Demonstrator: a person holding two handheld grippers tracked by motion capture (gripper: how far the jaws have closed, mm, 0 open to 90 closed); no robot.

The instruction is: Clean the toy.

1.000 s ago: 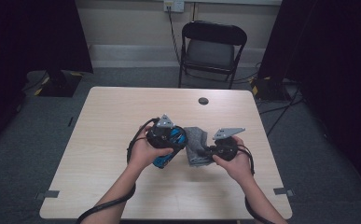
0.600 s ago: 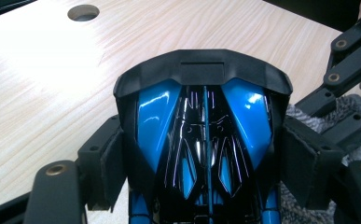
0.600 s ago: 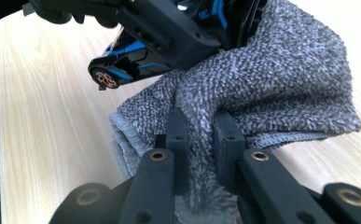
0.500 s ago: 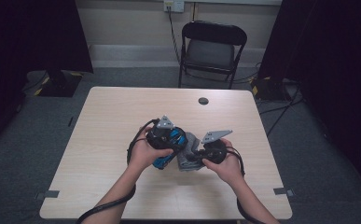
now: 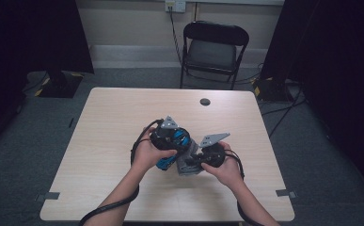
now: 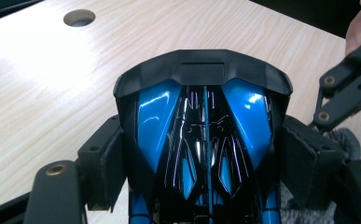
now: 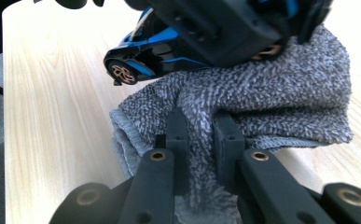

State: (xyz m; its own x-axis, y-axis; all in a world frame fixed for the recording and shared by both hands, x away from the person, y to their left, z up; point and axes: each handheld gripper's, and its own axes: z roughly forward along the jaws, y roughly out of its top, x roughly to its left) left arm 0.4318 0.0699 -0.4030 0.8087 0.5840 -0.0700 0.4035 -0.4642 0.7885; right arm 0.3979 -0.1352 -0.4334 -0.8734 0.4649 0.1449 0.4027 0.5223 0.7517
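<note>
Nearest the person, the right gripper (image 5: pixel 196 159) has its jaws clenched on a fold of the grey towel (image 7: pixel 281 100), pads pinching the terry pile so it bunches between them; the rest of the cloth drapes over the bench (image 5: pixel 104 141) just ahead. Just beside it, the left gripper (image 5: pixel 174 149) grasps the blue and black toy car (image 6: pixel 204 135) across its body, side pads pressing on both flanks, so the jaws stand wide but are gripping. The car's long axis runs along the left jaws, one dark blunt end pointing away from the left gripper's camera. In the right gripper view the car hangs above and behind the towel, a wheel (image 7: pixel 122 72) showing, its underside close to the cloth; contact cannot be told. The key relation: the towel lies straight ahead of the right jaws and right under the car, so a wipe looks like the work in hand, with the right hand nearer the cloth. No containers on the bench. Farther off, a round grommet hole (image 5: pixel 204 101) sits near the far edge, and a folding chair (image 5: pixel 212 47) stands beyond.
</note>
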